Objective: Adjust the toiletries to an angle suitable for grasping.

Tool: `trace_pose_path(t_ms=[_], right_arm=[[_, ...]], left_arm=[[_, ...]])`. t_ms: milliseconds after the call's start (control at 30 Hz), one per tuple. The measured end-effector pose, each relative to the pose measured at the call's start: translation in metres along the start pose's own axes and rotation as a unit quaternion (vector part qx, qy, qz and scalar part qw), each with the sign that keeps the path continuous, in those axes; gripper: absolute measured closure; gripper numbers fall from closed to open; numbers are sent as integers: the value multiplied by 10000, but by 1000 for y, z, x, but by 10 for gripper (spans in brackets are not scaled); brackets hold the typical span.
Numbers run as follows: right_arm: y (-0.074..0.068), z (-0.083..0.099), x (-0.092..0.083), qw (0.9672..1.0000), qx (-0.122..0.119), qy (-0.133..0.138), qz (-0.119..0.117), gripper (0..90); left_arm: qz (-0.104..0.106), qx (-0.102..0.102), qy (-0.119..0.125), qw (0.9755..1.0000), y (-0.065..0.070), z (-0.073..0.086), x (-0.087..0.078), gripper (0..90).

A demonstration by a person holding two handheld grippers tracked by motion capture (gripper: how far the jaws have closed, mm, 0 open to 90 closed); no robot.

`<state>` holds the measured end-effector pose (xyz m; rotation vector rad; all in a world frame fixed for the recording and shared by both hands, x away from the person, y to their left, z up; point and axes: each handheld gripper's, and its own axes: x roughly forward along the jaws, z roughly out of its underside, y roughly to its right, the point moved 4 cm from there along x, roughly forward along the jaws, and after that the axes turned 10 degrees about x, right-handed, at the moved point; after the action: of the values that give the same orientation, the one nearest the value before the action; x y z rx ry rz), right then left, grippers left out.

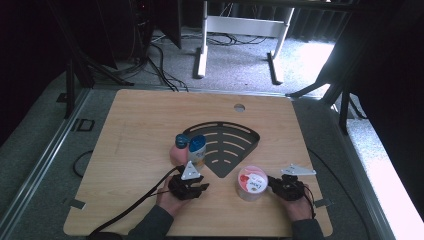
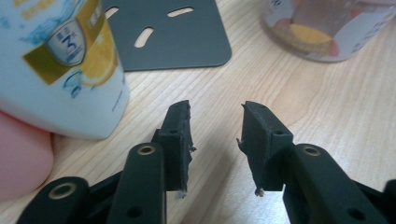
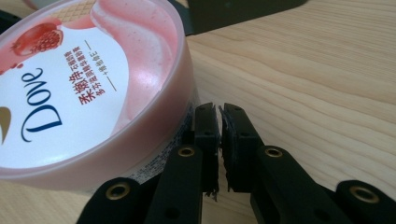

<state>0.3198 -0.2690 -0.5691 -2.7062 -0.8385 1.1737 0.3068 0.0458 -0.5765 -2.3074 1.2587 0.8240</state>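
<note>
A pink-lidded Dove jar (image 1: pixel 251 183) stands upright near the tabletop's front edge. To its left, a white bottle with a blue cap (image 1: pixel 197 151) stands upright beside a pink bottle (image 1: pixel 177 151).

A lab or test room: a bare wooden table (image 1: pixel 150 120) with a cable hole (image 1: pixel 239 107) stands on grey carpet (image 1: pixel 240 65), loose cables (image 1: pixel 160 62) trail over the floor (some run to dark stands), and a white desk frame (image 1: pixel 240 30) waits behind.
</note>
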Motion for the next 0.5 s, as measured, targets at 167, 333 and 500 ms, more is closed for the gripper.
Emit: trace_pose_path(t_ms=[167,333,500], right_arm=[[-6,0,3,10000,-89,-18,-30,853],[-16,0,7,9997,-216,-59,-128,853],[-23,0,10,9993,-309,-106,-162,849]], left_arm=[[68,7,23,10000,1,-1,-1,599],[135,21,81,9999,2,-3,-2,568],[195,101,141,9997,4,-6,-3,557]])
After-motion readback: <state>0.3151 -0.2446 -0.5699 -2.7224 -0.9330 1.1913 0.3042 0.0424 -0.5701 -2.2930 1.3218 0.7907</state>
